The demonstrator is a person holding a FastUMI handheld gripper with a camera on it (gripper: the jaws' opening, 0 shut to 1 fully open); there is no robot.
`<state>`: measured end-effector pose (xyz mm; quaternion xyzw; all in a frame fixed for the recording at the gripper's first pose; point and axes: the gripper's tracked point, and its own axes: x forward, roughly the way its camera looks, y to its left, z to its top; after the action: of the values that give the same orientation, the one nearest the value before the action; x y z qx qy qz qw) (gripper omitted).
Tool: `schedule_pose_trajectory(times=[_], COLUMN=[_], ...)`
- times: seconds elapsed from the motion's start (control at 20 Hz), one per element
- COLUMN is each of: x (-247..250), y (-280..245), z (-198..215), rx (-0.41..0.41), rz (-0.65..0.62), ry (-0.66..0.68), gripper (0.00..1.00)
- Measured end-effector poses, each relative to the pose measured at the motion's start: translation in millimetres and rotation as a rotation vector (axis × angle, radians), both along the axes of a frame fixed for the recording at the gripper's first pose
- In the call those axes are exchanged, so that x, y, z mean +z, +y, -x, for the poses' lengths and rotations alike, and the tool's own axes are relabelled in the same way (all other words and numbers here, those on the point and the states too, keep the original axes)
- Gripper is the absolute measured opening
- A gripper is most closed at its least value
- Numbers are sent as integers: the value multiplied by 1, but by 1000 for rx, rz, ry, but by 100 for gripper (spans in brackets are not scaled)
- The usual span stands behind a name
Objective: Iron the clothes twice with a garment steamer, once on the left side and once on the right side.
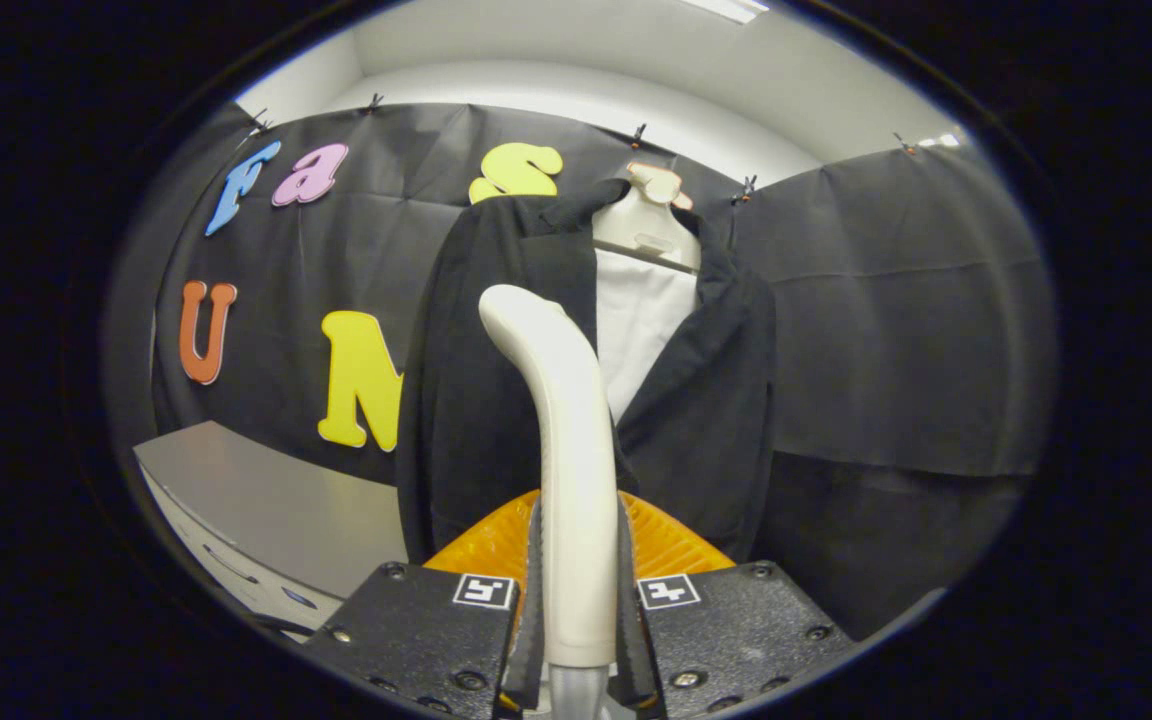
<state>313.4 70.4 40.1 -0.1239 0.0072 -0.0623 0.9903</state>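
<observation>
Gripper view: hand-held gripper (576, 600) clenches the garment steamer (561, 420) upright, facing the black jacket (476, 400) just beyond for ironing.

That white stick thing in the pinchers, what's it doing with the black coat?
The white stick is the handle of a garment steamer. The gripper has both fingers closed on it, holding it upright between them. Just beyond the fingers a black jacket hangs on a white dress form, with the front open. The steamer's top end stands in front of the jacket's left-hand panel as seen here. Whether it touches the cloth cannot be told. A grey cabinet stands off to the side.
</observation>
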Motion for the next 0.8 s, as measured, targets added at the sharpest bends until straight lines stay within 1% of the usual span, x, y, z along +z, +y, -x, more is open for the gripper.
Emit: schedule_pose_trajectory(times=[0.35,0.8], x=[-43,-95], y=[-15,-24], z=[16,28], rx=[-44,-72], rz=[14,22], ry=[68,169], gripper=[32,32])
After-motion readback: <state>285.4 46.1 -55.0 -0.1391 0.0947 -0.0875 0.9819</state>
